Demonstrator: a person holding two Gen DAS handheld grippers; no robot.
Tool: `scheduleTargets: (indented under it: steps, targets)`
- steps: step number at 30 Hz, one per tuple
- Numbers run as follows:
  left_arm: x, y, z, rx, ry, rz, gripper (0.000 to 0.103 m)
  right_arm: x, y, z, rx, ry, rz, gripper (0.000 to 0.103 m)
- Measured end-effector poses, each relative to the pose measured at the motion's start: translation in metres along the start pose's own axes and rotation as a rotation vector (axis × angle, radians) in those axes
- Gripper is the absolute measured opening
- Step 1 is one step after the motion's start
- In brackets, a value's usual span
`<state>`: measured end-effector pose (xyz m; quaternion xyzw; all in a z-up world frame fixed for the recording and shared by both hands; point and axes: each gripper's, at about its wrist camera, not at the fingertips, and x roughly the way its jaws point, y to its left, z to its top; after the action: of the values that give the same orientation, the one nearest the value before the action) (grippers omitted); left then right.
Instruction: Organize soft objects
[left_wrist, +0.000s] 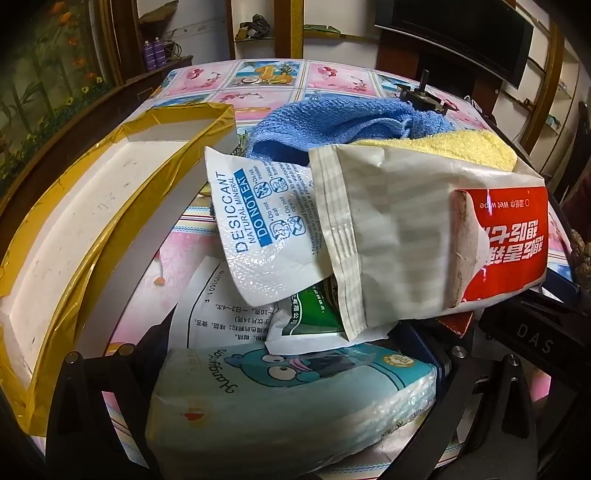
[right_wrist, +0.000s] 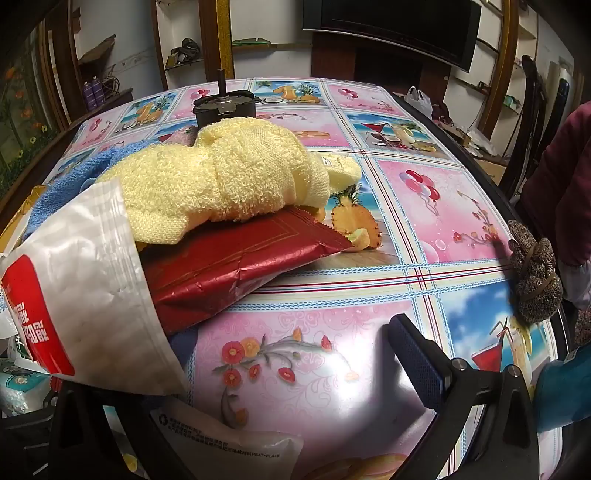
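Together, two wrist views look down on a table (right_wrist: 424, 229) covered in a pink and blue picture cloth, heaped with soft items.

Only the left wrist view shows an empty white box with gold taped edges (left_wrist: 92, 206) at the left, a desiccant sachet (left_wrist: 258, 221) leaning on the heap, and a pale blue tissue pack (left_wrist: 280, 398) between the widely parted fingers of the left gripper (left_wrist: 291, 384), which press on nothing.

Only the right wrist view shows a red foil packet (right_wrist: 240, 269) under the yellow towel (right_wrist: 229, 181), and a sleeve at the right edge. The right gripper (right_wrist: 251, 398) also stands wide open over bare cloth, holding nothing.

Both views share the white and red wet wipe pouch (left_wrist: 424, 229), the blue towel (left_wrist: 332, 122) and a dark metal part (right_wrist: 223, 105) behind the heap.
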<state>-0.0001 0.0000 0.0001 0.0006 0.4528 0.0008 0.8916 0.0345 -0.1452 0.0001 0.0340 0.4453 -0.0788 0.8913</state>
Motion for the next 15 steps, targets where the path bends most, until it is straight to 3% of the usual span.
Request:
scheduleTargets:
  steps: [15]
  targets:
    - [0.0000,-0.0004,0.0000,0.000,0.000,0.000,0.103,0.0000,-0.0003,0.0000,0.001,0.001,0.001,0.103]
